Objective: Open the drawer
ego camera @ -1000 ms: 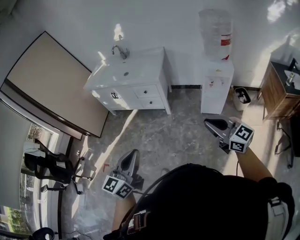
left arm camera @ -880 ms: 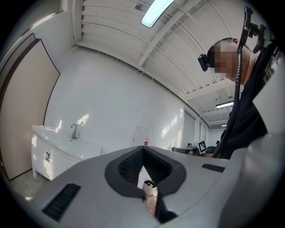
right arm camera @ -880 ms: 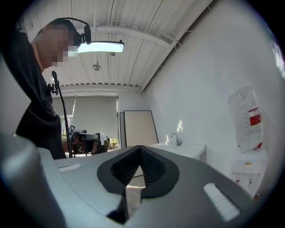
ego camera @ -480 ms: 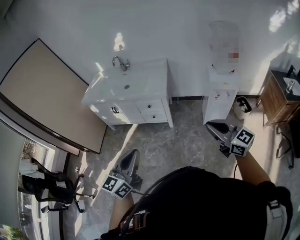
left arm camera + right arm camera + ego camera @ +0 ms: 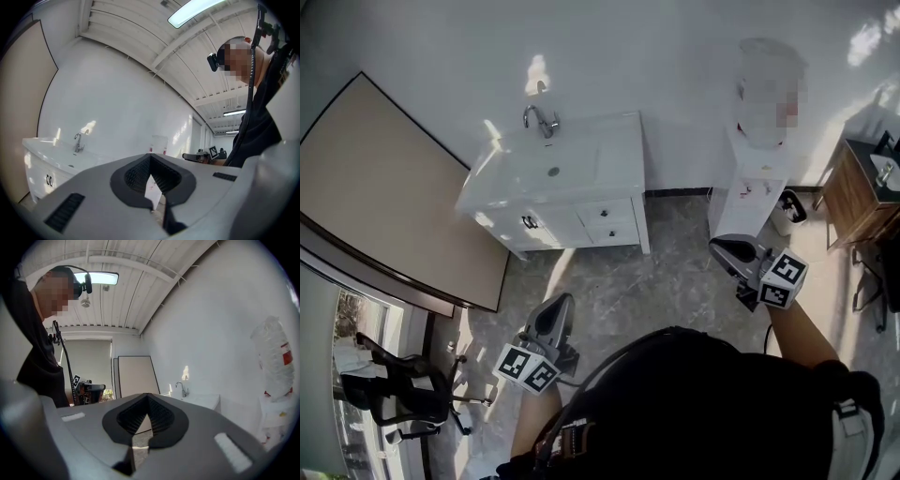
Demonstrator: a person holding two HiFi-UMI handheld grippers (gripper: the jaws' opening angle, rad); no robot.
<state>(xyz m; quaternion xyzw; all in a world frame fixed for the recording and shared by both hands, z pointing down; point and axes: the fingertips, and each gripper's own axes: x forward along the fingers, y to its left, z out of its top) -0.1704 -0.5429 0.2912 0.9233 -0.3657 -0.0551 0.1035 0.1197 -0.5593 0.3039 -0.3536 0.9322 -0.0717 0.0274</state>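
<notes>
One tan board [image 5: 389, 183] leaned against the wall at the upper left, and right of it stood the white sink cabinet [image 5: 619, 155], its two small drawers [image 5: 609, 222] shut and stacked at the cabinet's right end. Below, at lower centre, the left gripper [image 5: 563, 300] had its jaws pressed together on nothing, well apart from the drawers. Further right stood a water dispenser [image 5: 745, 202], and just below it the right gripper [image 5: 718, 247], jaws likewise together and empty.
</notes>
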